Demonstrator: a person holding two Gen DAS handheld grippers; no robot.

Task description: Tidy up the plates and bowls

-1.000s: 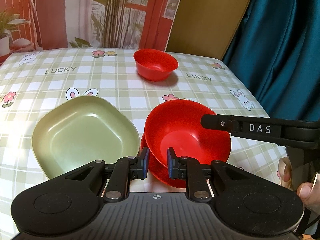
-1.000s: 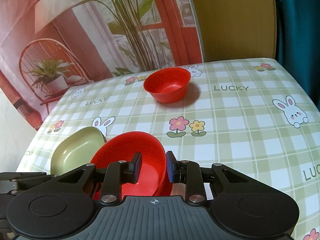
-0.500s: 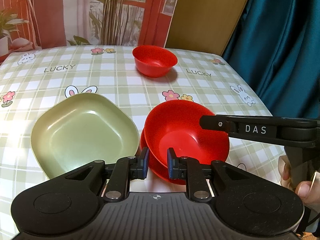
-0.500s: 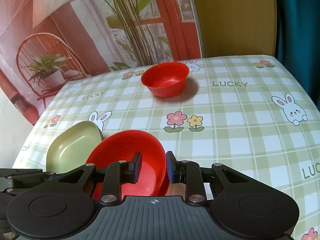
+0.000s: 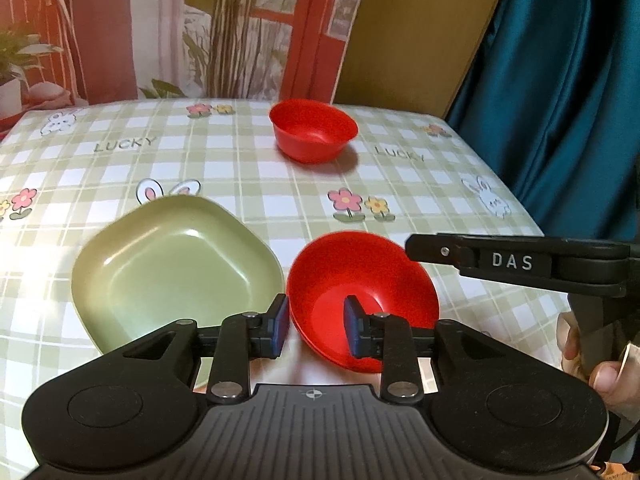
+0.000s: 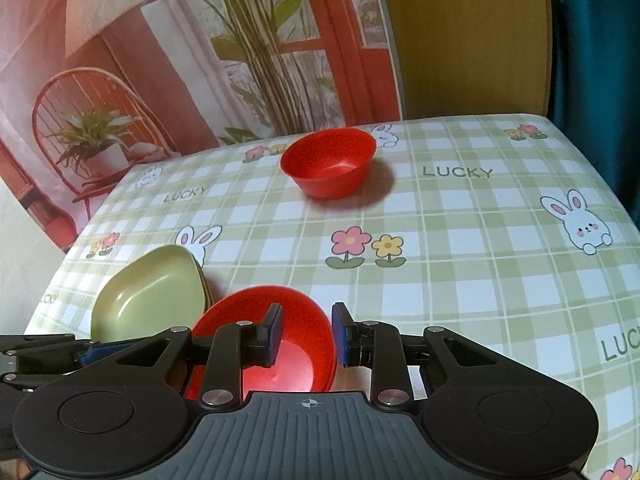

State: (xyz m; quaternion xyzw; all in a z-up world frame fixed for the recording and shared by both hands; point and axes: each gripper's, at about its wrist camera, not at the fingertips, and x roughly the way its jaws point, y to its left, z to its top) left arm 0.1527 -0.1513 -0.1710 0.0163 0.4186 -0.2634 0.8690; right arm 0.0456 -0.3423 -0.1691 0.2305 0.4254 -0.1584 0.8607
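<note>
While glossy round red bowls (image 5: 360, 292) nest, a square green plate (image 5: 176, 264) lies beside.

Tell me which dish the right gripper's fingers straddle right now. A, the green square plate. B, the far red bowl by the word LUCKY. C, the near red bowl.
C: in the right wrist view, the right gripper has one finger inside the near red bowl and one outside its rim.

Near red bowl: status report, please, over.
Left gripper just opening, near red bowl rim between jaws. Right gripper shut on it, bowl tilted. Green plate close beside.
</note>
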